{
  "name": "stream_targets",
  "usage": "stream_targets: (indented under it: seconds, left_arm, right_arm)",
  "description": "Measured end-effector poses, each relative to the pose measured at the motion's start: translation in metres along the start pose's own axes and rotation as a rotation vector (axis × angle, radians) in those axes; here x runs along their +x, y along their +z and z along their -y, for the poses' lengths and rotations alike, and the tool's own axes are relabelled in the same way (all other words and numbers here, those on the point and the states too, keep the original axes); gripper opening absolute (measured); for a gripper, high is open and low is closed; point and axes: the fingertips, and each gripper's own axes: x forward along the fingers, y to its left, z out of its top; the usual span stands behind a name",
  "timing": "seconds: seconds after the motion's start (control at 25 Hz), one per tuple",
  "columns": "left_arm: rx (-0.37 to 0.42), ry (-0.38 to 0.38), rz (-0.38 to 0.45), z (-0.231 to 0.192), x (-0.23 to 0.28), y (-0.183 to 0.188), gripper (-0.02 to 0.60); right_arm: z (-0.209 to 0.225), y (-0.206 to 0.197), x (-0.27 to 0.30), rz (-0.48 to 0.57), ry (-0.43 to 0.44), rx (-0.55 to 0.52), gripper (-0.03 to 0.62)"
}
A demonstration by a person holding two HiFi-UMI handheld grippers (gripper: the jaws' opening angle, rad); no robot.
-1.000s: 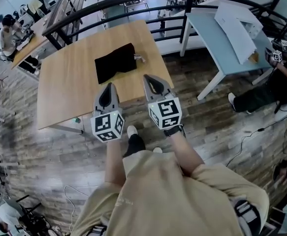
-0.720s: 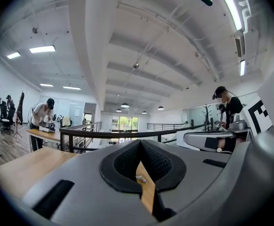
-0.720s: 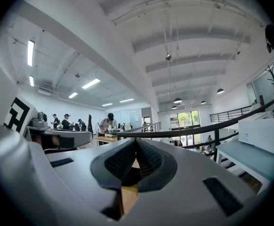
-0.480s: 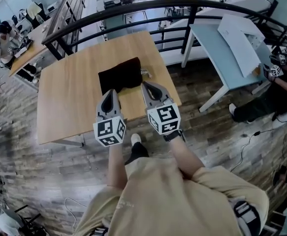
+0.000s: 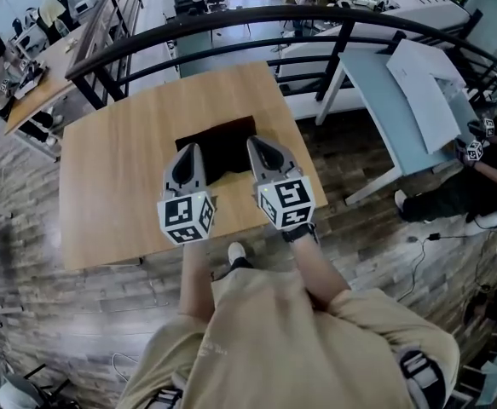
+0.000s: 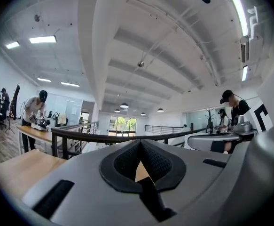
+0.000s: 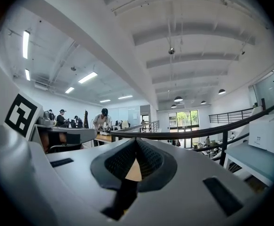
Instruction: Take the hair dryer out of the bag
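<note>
**Item record: black bag on wooden table, two hand-held grippers, both empty**

- Bag (image 5: 222, 146): black, soft, lying flat on the far half of the table, near its middle. Only the part between the two grippers and a strip beyond them shows.
- Hair dryer: not to be made out in any view; the grippers cover the bag's near edge and both its ends.
- Left gripper (image 5: 189, 149): jaws closed tip to tip, nothing between them, as its own view (image 6: 140, 143) confirms. In the head view its tip overlaps the bag's left end; contact cannot be told.
- Right gripper (image 5: 256, 141): jaws closed, nothing held, confirmed in its own view (image 7: 136, 141). Its tip overlaps the bag's right end; contact cannot be told.
- The two grippers sit side by side, roughly parallel, both pointing away from the person.
- Table (image 5: 112, 186): light wood, square, otherwise bare.
- Surroundings: black railing (image 5: 231, 25) beyond the table; pale blue table (image 5: 384, 100) to the right, bearing a white sheet (image 5: 427, 92).
</note>
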Motion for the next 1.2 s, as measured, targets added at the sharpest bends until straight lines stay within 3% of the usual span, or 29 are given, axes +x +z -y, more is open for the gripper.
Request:
stream_targets:
  seconds: [0.68,0.92,1.2]
  left_arm:
    - [-0.064,-0.113,-0.062,-0.066,0.062,-0.034,0.011]
    - [-0.075,-0.193,-0.117,-0.054,0.083,-0.054,0.011]
    - [-0.064,-0.229,-0.227,-0.044,0.122,-0.095,0.011]
  right_arm:
    - [-0.030,-0.022,0.100,-0.069,-0.014,-0.027,0.014]
    - [-0.010,-0.036,0.102,-0.087,-0.040,-0.031,0.014]
    - [0.034,-0.076,0.110,-0.160,-0.064,0.012,0.014]
